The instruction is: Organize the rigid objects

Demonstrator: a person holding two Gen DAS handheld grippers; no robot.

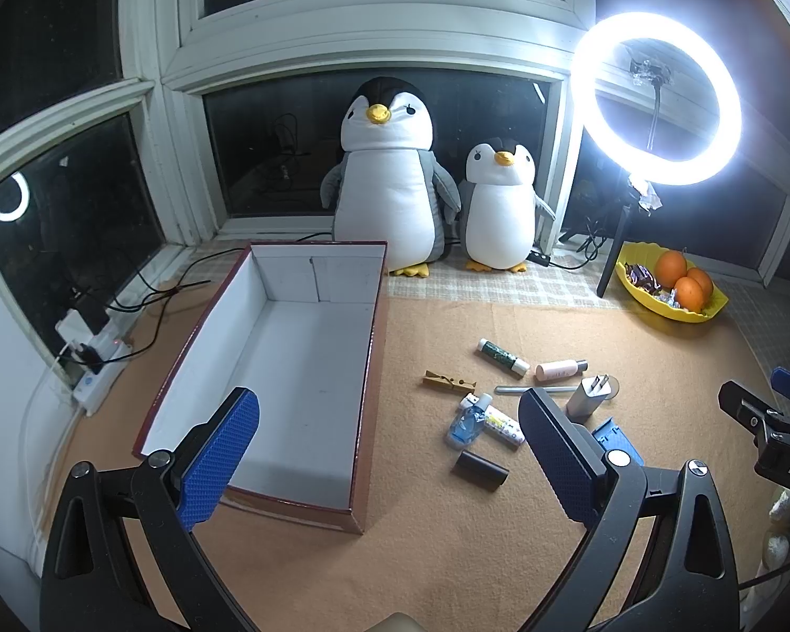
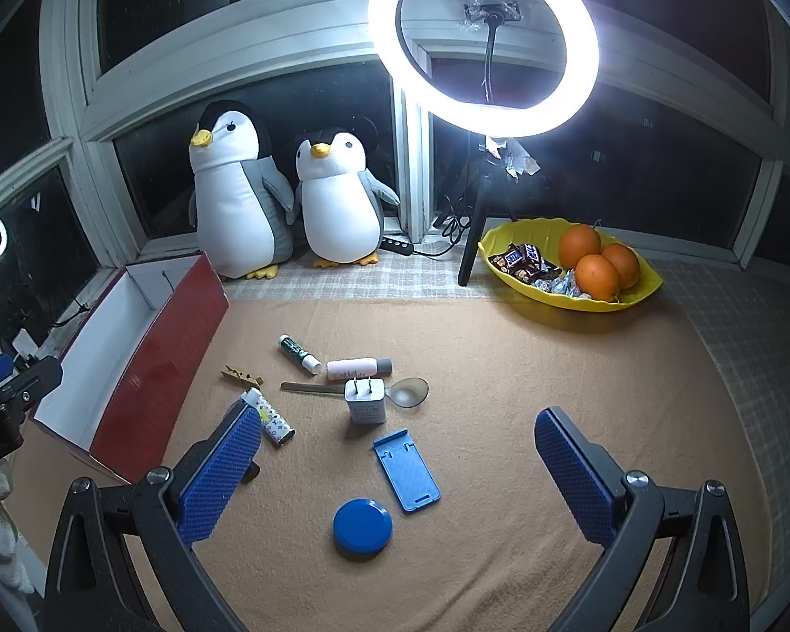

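We find the red box [image 1: 268, 368] empty, nothing sorted yet: charger [image 2: 364, 400], spoon [image 2: 405, 392], clothespin [image 2: 242, 376], tubes and blue lid [image 2: 362, 521] lie right of it, both left gripper [image 1: 389, 453] and right gripper [image 2: 395, 468] spread wide, holding nothing

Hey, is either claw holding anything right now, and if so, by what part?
Nothing is held. The left claw is open above the box, and the right claw is open above the blue phone stand and blue round lid.
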